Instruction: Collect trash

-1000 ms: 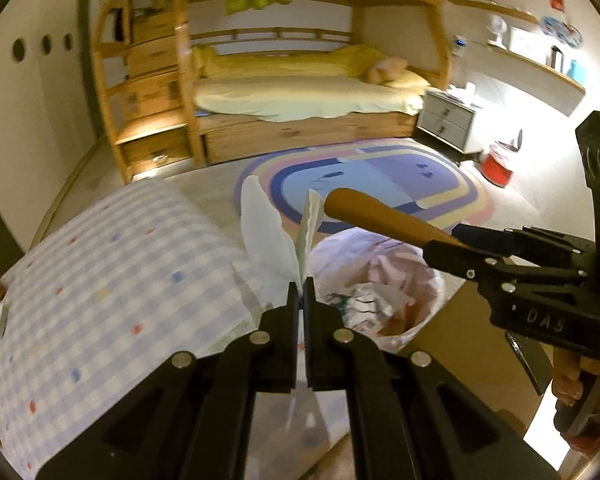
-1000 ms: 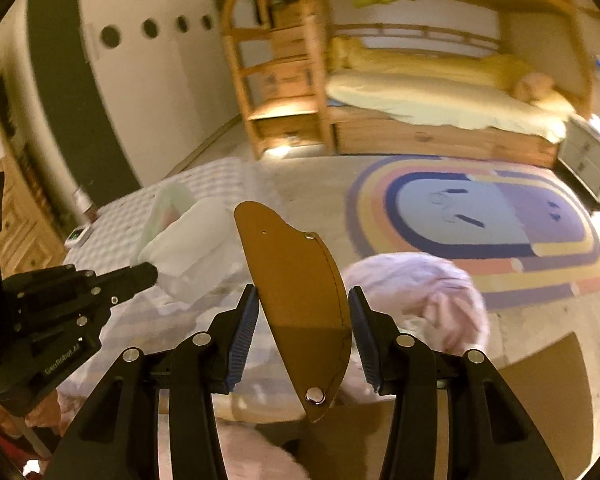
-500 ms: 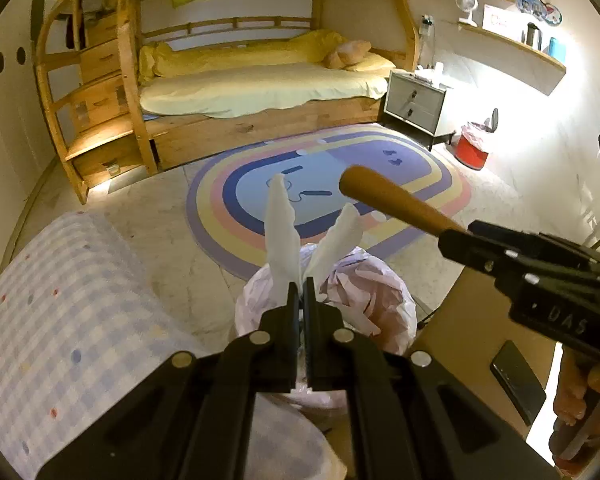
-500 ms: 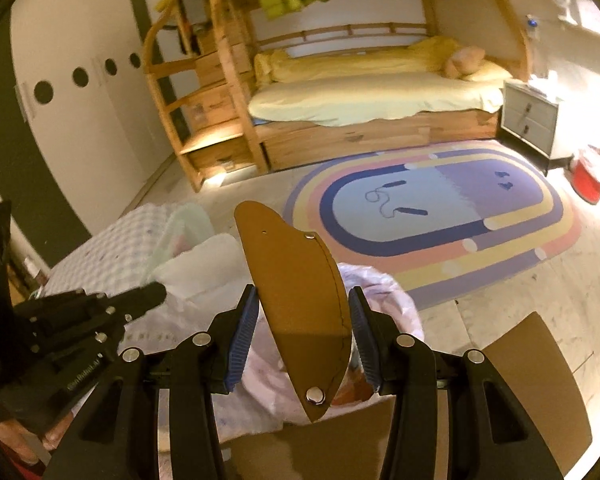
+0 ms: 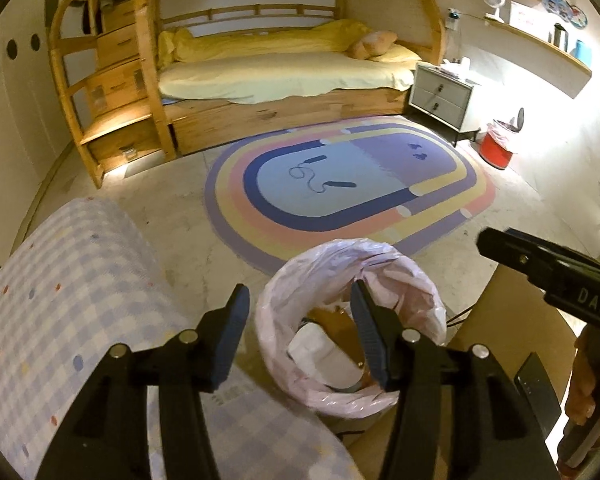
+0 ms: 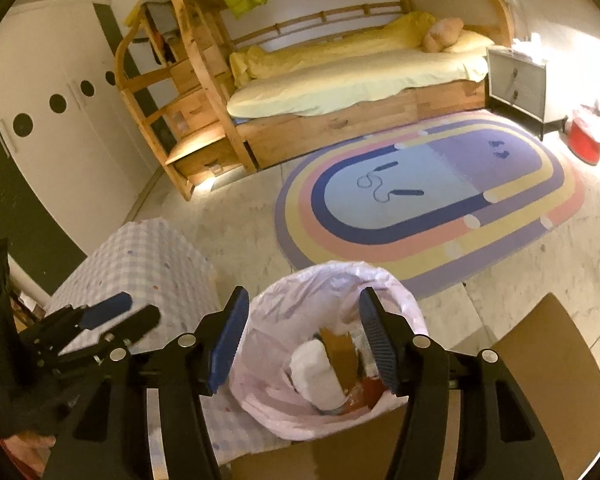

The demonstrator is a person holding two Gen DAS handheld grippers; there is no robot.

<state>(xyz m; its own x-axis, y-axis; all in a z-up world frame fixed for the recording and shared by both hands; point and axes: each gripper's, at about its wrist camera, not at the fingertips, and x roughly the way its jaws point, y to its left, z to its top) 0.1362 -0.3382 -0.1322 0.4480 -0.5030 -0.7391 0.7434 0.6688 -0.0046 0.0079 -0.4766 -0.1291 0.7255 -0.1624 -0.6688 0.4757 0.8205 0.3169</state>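
Both grippers, left (image 5: 298,330) and right (image 6: 302,340), just opened, empty; tissue (image 6: 314,372) and brown piece (image 6: 340,356) dropped in bin (image 6: 284,304)

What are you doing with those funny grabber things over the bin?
A person is collecting trash with a tool in each hand. The left tool and right tool have just been opening above the pink-lined trash bin, nothing between their jaws. The white tissue and brown leather piece now lie inside it.
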